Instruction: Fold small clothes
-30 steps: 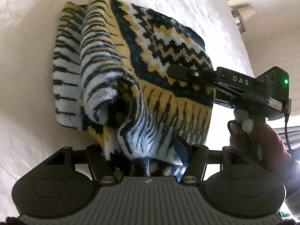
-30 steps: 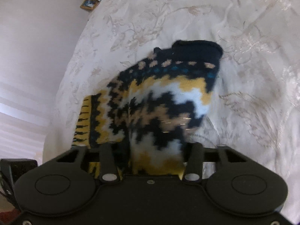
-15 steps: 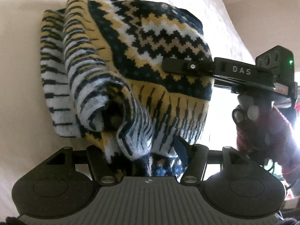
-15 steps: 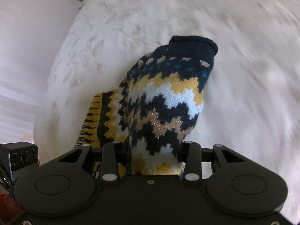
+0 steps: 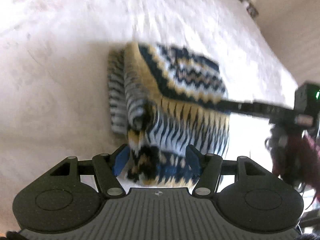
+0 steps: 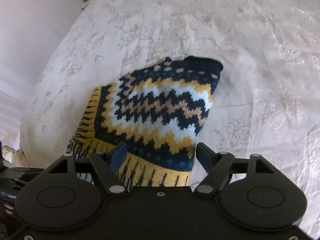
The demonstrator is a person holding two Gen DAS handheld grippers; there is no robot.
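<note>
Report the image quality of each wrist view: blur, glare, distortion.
Left wrist view: heavy motion blur smears the knitted sweater, the white bedspread and the right gripper; a blown-out bright patch lies right of the sweater. Right wrist view: sharp, the sweater's zigzags and the bedspread's embroidery crisp; fisheye curvature bends the edges.

I count one knitted sweater (image 6: 160,108), patterned in navy, yellow, white and tan, lying on one white embroidered cloth (image 6: 260,60); I see two grippers, my left gripper (image 5: 157,160) and my right gripper (image 6: 160,154), each with two fingers
</note>
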